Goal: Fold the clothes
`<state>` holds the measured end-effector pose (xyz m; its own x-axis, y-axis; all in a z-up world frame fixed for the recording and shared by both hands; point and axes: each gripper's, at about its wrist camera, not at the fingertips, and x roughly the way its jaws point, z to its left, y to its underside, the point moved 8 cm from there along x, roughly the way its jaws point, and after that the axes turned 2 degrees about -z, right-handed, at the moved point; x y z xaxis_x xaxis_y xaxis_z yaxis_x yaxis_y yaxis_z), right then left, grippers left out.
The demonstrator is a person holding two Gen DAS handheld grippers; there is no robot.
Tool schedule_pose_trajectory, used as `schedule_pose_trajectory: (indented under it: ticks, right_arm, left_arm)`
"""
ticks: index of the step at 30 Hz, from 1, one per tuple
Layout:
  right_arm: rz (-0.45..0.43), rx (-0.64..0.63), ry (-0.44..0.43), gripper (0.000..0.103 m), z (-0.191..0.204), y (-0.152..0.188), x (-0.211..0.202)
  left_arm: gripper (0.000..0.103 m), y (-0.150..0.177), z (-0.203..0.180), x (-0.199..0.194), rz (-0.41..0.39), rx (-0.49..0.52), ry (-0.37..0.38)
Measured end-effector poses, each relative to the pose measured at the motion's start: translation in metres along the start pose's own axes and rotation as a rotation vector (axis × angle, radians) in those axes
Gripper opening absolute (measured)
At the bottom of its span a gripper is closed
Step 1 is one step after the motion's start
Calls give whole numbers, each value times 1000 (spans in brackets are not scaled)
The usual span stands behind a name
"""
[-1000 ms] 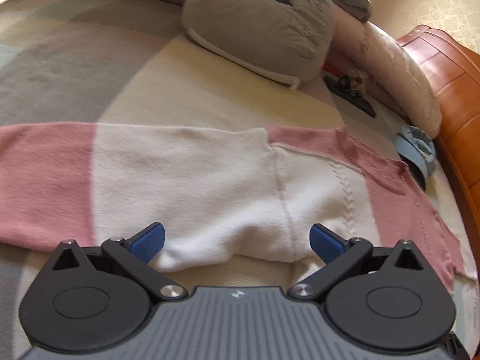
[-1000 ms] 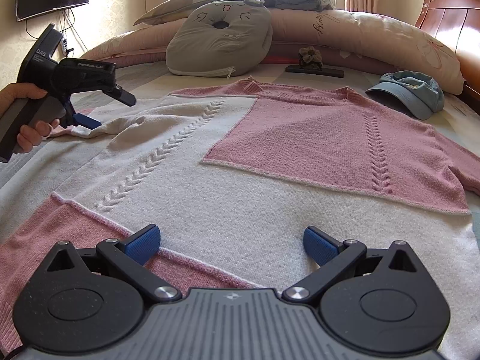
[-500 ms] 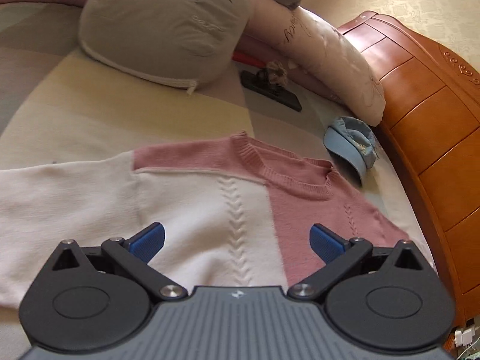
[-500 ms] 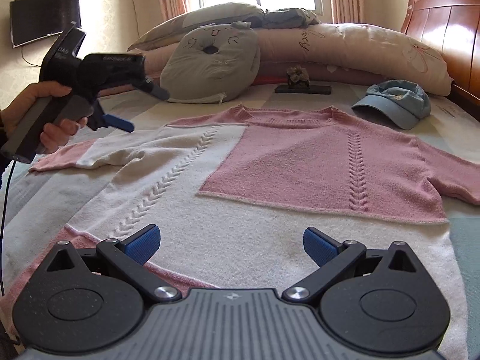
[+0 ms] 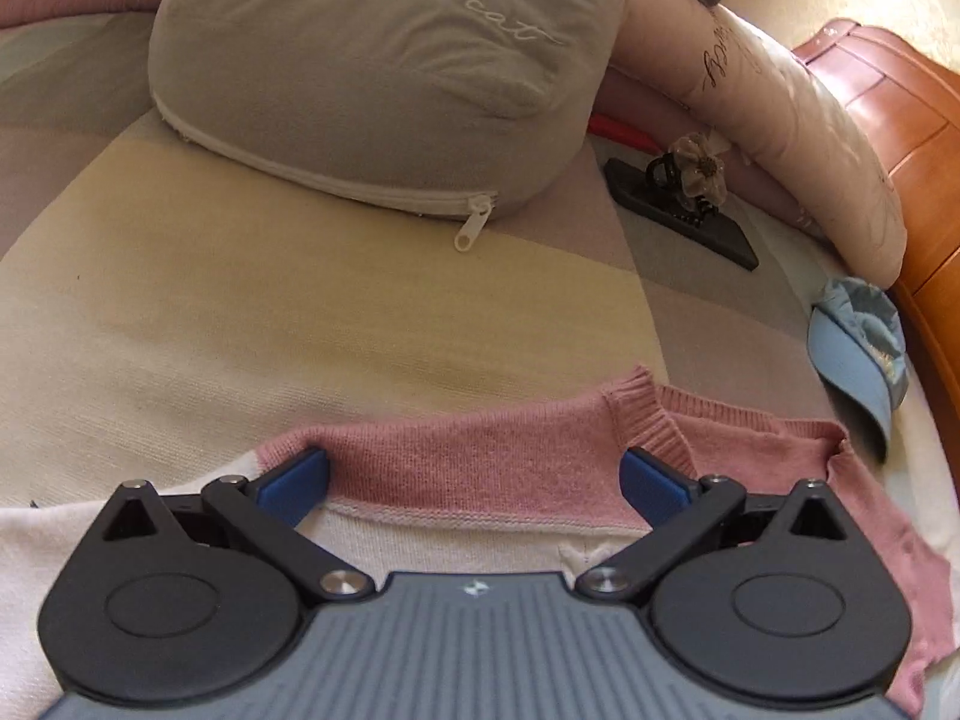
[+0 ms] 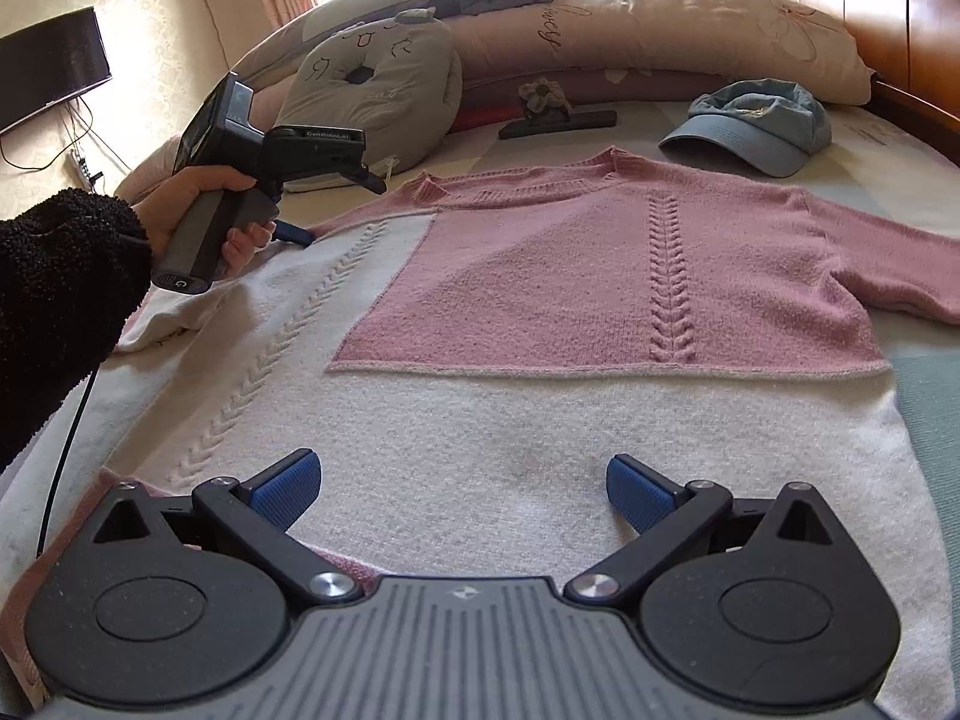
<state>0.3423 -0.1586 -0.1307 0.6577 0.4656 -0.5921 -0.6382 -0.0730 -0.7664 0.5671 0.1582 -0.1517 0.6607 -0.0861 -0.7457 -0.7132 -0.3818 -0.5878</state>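
A pink and white knit sweater [image 6: 540, 276] lies front up and spread flat on the bed, collar at the far end. My left gripper [image 5: 474, 477] is open, low over the pink shoulder strip [image 5: 456, 456] just left of the collar, with nothing clamped. In the right wrist view a hand holds that left gripper [image 6: 336, 210] at the sweater's left shoulder. My right gripper [image 6: 462, 483] is open above the white lower body near the hem. The left sleeve [image 6: 156, 318] lies bunched beside the person's dark sleeve.
A grey cat cushion [image 6: 372, 90] and long pillows [image 6: 660, 30] line the far side. A blue cap [image 6: 756, 120] and a black bar with a flower clip [image 6: 558, 117] lie beyond the collar. A wooden headboard [image 6: 870, 0] stands on the right, and a TV [image 6: 48, 72] hangs on the left wall.
My left gripper has moved from the left sleeve across to the shoulder beside the collar, staying open. The right gripper has stayed open over the hem, with its view shifted slightly.
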Motion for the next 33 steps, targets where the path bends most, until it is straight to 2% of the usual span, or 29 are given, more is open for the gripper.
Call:
schedule_pose_trajectory:
  ticks: [3, 6, 11, 12, 14, 15, 19, 24, 28, 33]
  right_arm:
    - [-10, 11, -9, 103, 0, -1, -4]
    - [-22, 15, -17, 103, 1, -4, -8]
    - [-11, 23, -32, 103, 4, -3, -8]
    - [-7, 20, -31, 103, 4, -2, -7]
    - [-2, 11, -27, 103, 6, 0, -6]
    - [2, 7, -23, 103, 6, 1, -4]
    - [11, -9, -6, 103, 5, 3, 0]
    - [16, -38, 9, 103, 5, 4, 2]
    - [16, -63, 22, 103, 6, 5, 4]
    - [5, -42, 26, 103, 6, 5, 2]
  left_arm:
    - [102, 1, -2, -14, 10, -11, 1]
    - [102, 9, -7, -35, 36, -23, 43]
    - [102, 45, -34, -50, 163, -38, 235]
    - [102, 52, -39, -46, 193, -17, 242]
    - [102, 59, -41, -32, 208, 42, 166]
    - [102, 56, -41, -27, 186, 60, 145]
    - [102, 28, -25, -10, 79, 20, 76]
    - [102, 5, -8, 2, -2, -14, 77]
    - [102, 9, -5, -14, 36, -38, 62]
    - [102, 14, 11, -81, 3, 19, 21]
